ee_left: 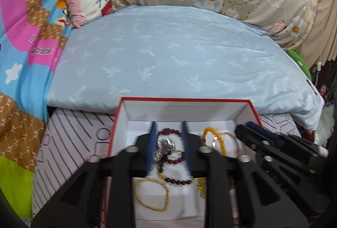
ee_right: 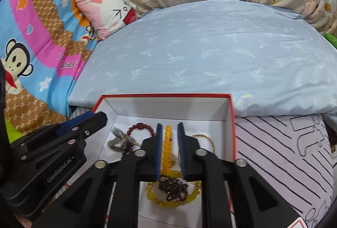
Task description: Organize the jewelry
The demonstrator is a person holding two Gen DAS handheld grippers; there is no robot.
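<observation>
Here, left wrist view: left gripper (ee_left: 168, 143) fingers are seen parted over the red-edged box (ee_left: 256, 111), dark red bead bracelet (ee_left: 168, 146) between them, unpinched | right wrist view: right gripper (ee_right: 170, 150) fingers are seen apart, yellow bead bracelet (ee_right: 167, 149) between them inside the box (ee_right: 231, 122), ungripped.

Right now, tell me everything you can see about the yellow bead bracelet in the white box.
The yellow bead bracelet is a loop of glossy, translucent amber-yellow beads that look like resin or glass. It lies flat on the white floor of the red-edged white cardboard box, towards its right side. In the right wrist view one stretch runs between the open jaws of the right gripper, apparently untouched. A thin gold bangle lies against it, and dark red beads sit beside its near end.
</observation>
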